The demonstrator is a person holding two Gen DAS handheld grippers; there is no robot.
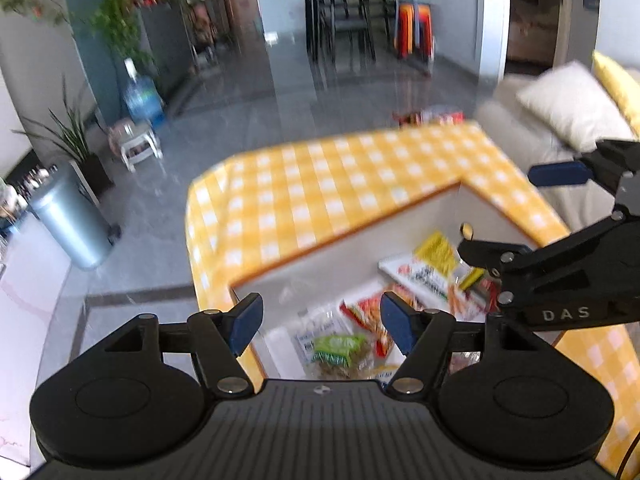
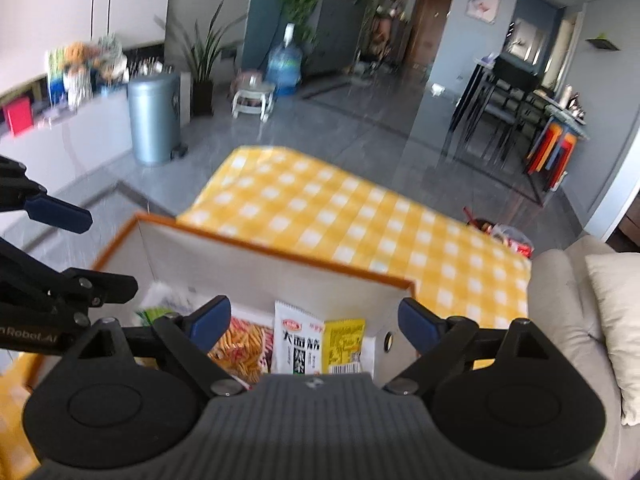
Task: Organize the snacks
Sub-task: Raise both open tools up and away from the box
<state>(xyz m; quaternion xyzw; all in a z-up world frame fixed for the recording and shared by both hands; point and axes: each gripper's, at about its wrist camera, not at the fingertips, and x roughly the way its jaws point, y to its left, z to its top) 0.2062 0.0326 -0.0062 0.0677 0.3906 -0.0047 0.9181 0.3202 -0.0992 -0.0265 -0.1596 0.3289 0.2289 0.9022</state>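
Snack packets (image 2: 304,344) lie inside an orange-rimmed white box (image 2: 280,276) on the yellow-checked bench (image 2: 360,208). Above it, left gripper (image 1: 320,328) at 9 o'clock and right gripper (image 2: 316,324) at 3, fingers spread, empty.

One open box (image 2: 280,276) was seen on one checked worktop (image 2: 360,216); at least five snack packets (image 2: 298,344) were counted inside, and two tools.

Glossy grey tiled floor (image 2: 352,120), round grey metal bin (image 2: 154,118), beige sofa (image 2: 560,300) (white cushion), dark dining chairs (image 1: 344,16).
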